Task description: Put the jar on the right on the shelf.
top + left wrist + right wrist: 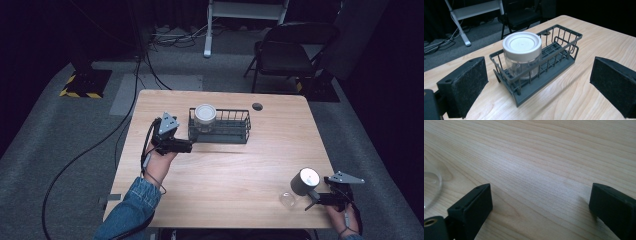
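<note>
At the counter's (235,170) near right corner, the right gripper (314,196) is being held released, nothing between its jaws, just beside a small clear dish (287,199) and a grey canister (304,181). Farther off, the left gripper (186,145) is being held released too, aimed at the wire basket (564,58), in whose near end a white-lidded clear jar (522,53) is being kept upright.

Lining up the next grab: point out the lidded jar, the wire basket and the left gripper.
lidded jar (522,44): left gripper view, middle of its white lid.
wire basket (570,48): left gripper view, far end wall.
left gripper (191,146): high view, between its fingers.
</note>
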### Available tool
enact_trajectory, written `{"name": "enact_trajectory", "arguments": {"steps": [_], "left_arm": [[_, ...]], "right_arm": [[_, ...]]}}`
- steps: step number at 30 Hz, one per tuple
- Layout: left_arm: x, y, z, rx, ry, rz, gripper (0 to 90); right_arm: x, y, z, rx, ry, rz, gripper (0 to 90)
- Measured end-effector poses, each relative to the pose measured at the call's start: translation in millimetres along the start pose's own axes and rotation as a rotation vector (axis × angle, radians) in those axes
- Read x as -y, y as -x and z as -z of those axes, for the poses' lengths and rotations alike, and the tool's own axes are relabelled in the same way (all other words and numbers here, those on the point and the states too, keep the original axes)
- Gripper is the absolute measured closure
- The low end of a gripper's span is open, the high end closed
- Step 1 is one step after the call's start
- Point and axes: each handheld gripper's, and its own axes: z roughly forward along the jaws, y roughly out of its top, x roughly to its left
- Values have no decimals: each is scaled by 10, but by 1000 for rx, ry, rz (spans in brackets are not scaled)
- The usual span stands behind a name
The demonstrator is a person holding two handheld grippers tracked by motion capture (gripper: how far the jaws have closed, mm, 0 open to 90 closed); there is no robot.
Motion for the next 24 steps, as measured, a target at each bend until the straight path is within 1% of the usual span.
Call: {"name": "enact_trajectory", "arguments": {"steps": [5, 8, 12, 20, 24], "left_arm": [[79, -10, 80, -14, -11, 2, 13], [126, -14, 143, -19, -10, 9, 13], [211, -18, 207, -26, -22, 20, 13], [379, -47, 325, -52, -39, 37, 13], [436, -44, 375, -69, -55, 18, 12]], "right_arm": [[0, 0, 0, 0, 0, 0, 48], [0, 0, 0, 0, 0, 0, 48], [0, 0, 0, 0, 0, 0, 48], [0, 0, 0, 0, 0, 0, 48], [0, 0, 0, 0, 0, 0, 48]]}}
